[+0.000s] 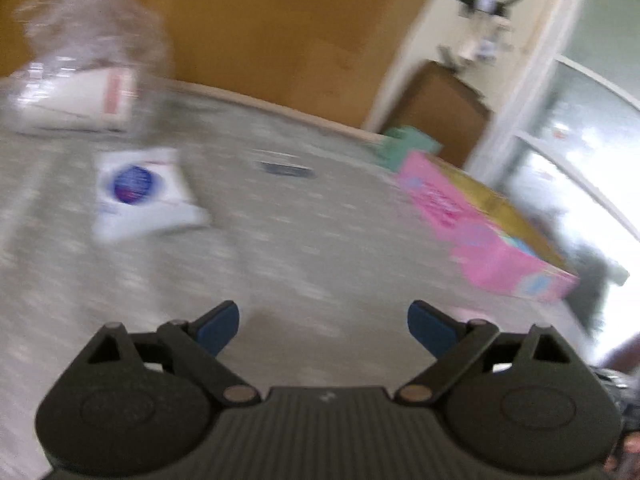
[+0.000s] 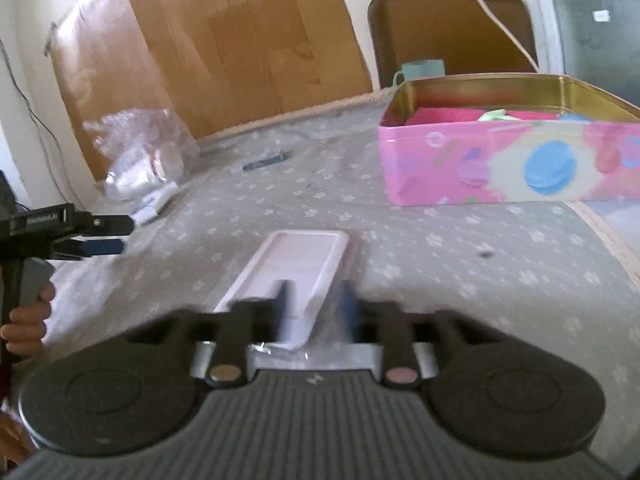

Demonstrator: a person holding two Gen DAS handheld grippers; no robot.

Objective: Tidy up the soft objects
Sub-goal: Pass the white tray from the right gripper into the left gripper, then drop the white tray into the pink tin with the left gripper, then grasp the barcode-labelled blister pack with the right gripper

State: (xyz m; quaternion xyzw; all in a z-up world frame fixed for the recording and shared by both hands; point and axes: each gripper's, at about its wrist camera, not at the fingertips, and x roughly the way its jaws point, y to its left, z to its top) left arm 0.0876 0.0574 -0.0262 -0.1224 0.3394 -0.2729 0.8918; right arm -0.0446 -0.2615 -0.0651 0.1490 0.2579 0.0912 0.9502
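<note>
My left gripper [image 1: 323, 326] is open and empty above the grey flowered cloth. It also shows at the left edge of the right wrist view [image 2: 108, 236]. A white packet with a blue round label [image 1: 140, 194] lies ahead of it to the left. My right gripper [image 2: 314, 304] is shut on a flat white packet in clear wrap [image 2: 298, 264], held low over the cloth. A pink tin [image 2: 508, 160] stands at the right with pink and green soft things inside. It also shows in the left wrist view [image 1: 480, 232].
A crumpled clear plastic bag [image 2: 140, 152] holding white packets lies at the far left by a cardboard sheet [image 2: 224, 44]. A small dark object [image 2: 266, 161] lies on the cloth. A teal mug [image 2: 420, 70] and a brown chair [image 2: 452, 28] stand behind the tin.
</note>
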